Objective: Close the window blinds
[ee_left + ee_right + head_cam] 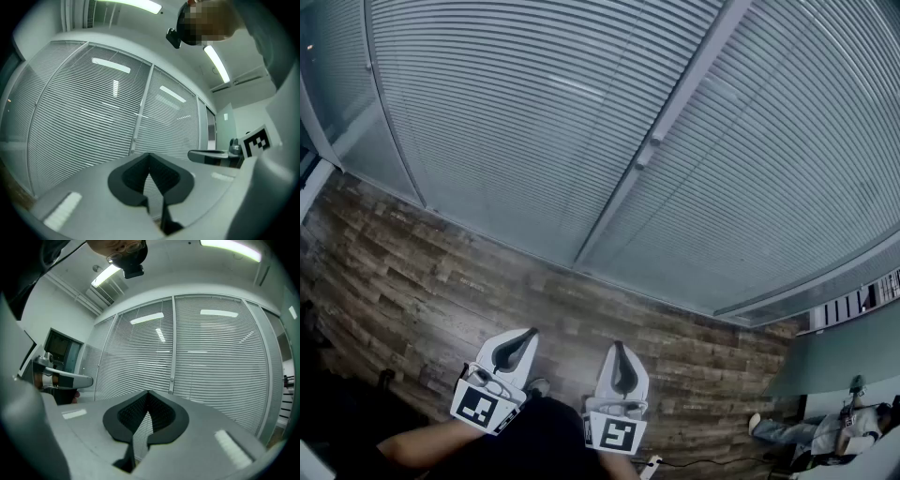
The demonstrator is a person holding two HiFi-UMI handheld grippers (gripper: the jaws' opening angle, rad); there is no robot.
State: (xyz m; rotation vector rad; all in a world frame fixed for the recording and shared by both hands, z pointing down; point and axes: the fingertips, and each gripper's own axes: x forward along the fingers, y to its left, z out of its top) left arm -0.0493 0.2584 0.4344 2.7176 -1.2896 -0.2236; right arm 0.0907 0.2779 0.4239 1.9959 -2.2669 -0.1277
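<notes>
White slatted blinds [534, 122] hang over two tall window panes, split by a grey post [675, 103] that carries a small fitting [642, 155]. In the head view my left gripper [528, 334] and right gripper [620, 348] are side by side low over the wooden floor, short of the blinds and touching nothing. The left gripper [150, 155] has its jaw tips together with nothing held. The right gripper [148, 393] is likewise shut and empty. Each gripper view looks at the blinds [93, 117] [211, 357] from some way off.
A wood-plank floor [412, 281] runs along the foot of the windows. At the far right a person [825, 433] is low on the floor by a green wall [853, 347]. A cable [684, 461] lies near my right gripper. A ceiling light [216, 63] glows overhead.
</notes>
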